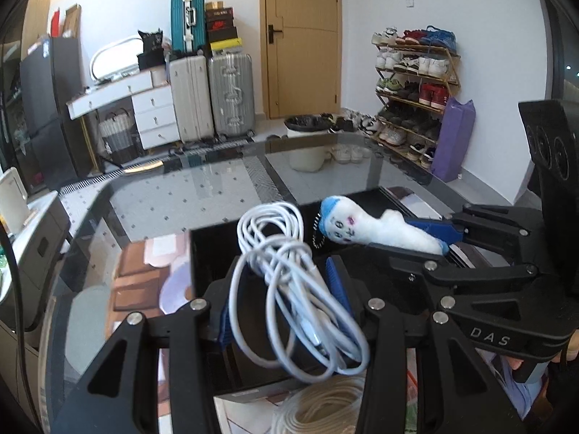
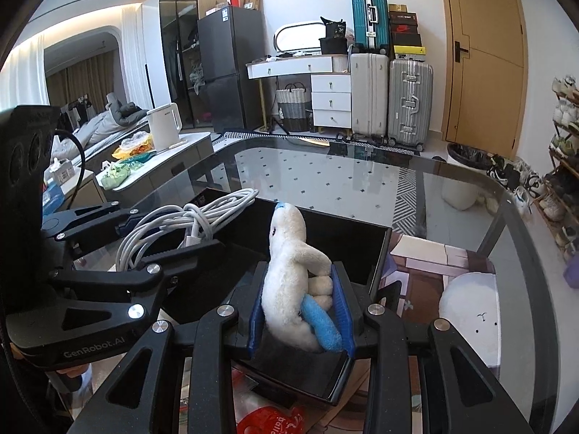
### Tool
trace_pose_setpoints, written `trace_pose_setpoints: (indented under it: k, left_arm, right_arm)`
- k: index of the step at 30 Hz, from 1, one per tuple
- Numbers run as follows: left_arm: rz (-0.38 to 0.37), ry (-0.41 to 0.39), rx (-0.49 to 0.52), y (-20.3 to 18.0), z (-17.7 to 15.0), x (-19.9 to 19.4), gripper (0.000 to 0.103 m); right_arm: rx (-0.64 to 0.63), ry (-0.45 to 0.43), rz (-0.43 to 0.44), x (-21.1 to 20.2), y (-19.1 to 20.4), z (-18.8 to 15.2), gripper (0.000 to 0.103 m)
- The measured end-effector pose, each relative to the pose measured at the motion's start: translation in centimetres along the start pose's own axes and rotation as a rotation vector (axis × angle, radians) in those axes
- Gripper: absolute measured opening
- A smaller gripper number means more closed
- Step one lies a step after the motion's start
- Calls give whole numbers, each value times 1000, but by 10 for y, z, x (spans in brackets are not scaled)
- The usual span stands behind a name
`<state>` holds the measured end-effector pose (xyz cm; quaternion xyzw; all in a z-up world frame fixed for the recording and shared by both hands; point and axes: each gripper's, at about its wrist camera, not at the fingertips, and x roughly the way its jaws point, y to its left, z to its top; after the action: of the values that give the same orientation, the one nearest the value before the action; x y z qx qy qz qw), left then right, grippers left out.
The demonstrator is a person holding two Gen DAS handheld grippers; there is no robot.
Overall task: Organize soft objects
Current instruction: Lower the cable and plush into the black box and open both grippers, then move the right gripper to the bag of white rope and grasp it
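My left gripper (image 1: 278, 300) is shut on a coiled white cable (image 1: 289, 289) and holds it above a black tray (image 1: 202, 253) on the glass table. My right gripper (image 2: 302, 307) is shut on a white plush toy with blue trim (image 2: 293, 271), also over the black tray (image 2: 362, 238). In the left wrist view the plush toy (image 1: 369, 226) and right gripper (image 1: 443, 240) enter from the right. In the right wrist view the cable (image 2: 181, 224) and left gripper (image 2: 170, 233) enter from the left.
A coil of cream rope (image 1: 325, 408) lies below the tray's near edge. A red packet (image 2: 267, 423) lies under the glass. The glass table (image 2: 325, 166) extends ahead. Suitcases (image 2: 391, 97), a white bin (image 1: 307, 141) and a shoe rack (image 1: 412, 86) stand beyond.
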<state>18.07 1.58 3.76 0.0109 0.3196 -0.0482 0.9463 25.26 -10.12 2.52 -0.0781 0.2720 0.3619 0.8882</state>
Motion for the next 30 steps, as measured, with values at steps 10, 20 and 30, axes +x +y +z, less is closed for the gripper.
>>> trace_pose_setpoints:
  k: [10, 20, 30]
  left_arm:
    - [-19, 47, 33, -4, -1, 1, 44]
    - [-3, 30, 77, -4, 0, -16, 69]
    - [-45, -23, 18, 4, -9, -64, 103]
  right_arm:
    - [-25, 18, -16, -2, 5, -4, 33]
    - [-43, -42, -57, -20, 1, -5, 58]
    - [119, -72, 27, -74, -20, -18, 103]
